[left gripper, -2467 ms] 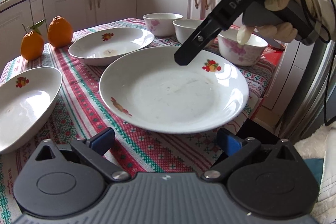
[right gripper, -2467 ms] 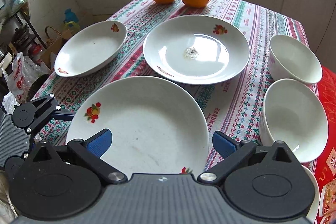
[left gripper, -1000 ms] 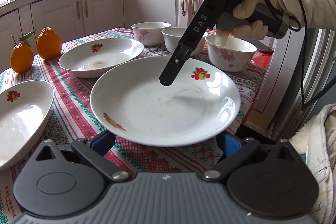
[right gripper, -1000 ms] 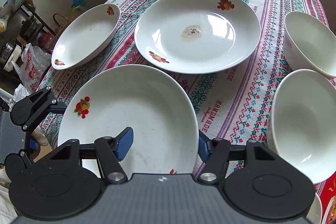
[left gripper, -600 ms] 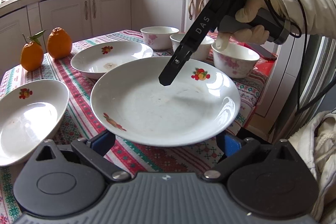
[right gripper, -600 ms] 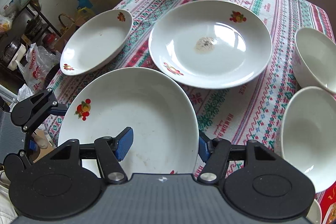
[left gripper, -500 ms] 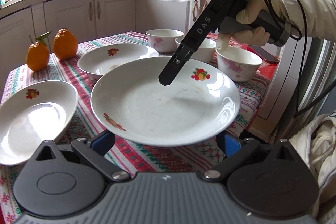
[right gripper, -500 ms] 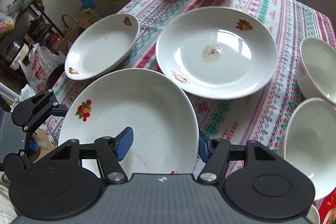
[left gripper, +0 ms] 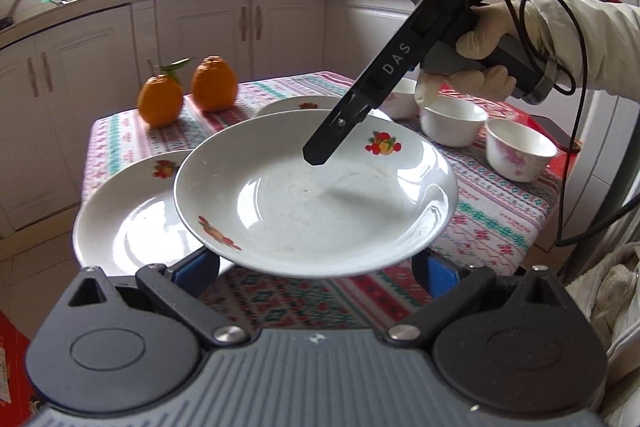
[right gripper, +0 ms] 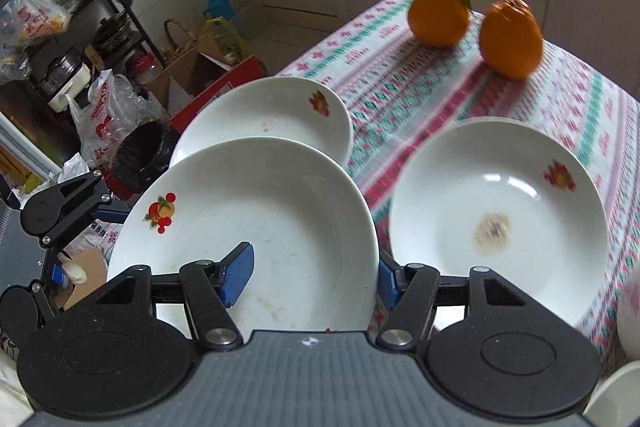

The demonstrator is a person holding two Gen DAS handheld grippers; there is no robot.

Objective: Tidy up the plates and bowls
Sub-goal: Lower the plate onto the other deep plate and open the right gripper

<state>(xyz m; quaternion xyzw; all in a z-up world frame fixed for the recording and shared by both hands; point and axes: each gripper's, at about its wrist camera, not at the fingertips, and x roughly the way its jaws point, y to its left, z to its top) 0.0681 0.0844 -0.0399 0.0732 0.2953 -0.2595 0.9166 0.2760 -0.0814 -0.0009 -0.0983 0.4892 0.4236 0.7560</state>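
Right gripper (right gripper: 314,277): clenched on the rim of the lifted plate (right gripper: 256,211). One blue pad (right gripper: 238,275) sits inside the bowl of the plate, the other below the rim at 3 o'clock. Seen from the left wrist camera, that same gripper (left gripper: 320,155) comes in from 1 o'clock with its tip over the plate's far rim; "DAS" is printed in white along its black finger. A gloved hand (left gripper: 476,67) holds the handle, cable looping off to the right.

Left gripper (left gripper: 316,267): blue pads stand wide on either side, under the lifted plate's near edge. No visible clamp on it, so it reads as released.

Lifted plate (left gripper: 316,199): white deep plate with fruit decals, held up off the tablecloth (left gripper: 492,227); faint dried smears inside.

Outward, in the right wrist view:
- second deep plate (right gripper: 264,123) at 11 o'clock, partly behind the lifted one, hanging over the table edge
- third deep plate (right gripper: 500,223) at 3 o'clock, brownish residue spot in the centre
- two oranges (right gripper: 508,39) at 1 o'clock, one with stem and leaf
- floor at 9 o'clock: plastic bags with red print, not legible

Left wrist view: small white bowls (left gripper: 520,155) with pink flower print at 2 o'clock on the table. Steel pot on the counter at 1 o'clock. Tablecloth is a red/green/white cross-stitch pattern; no readable text on it here.
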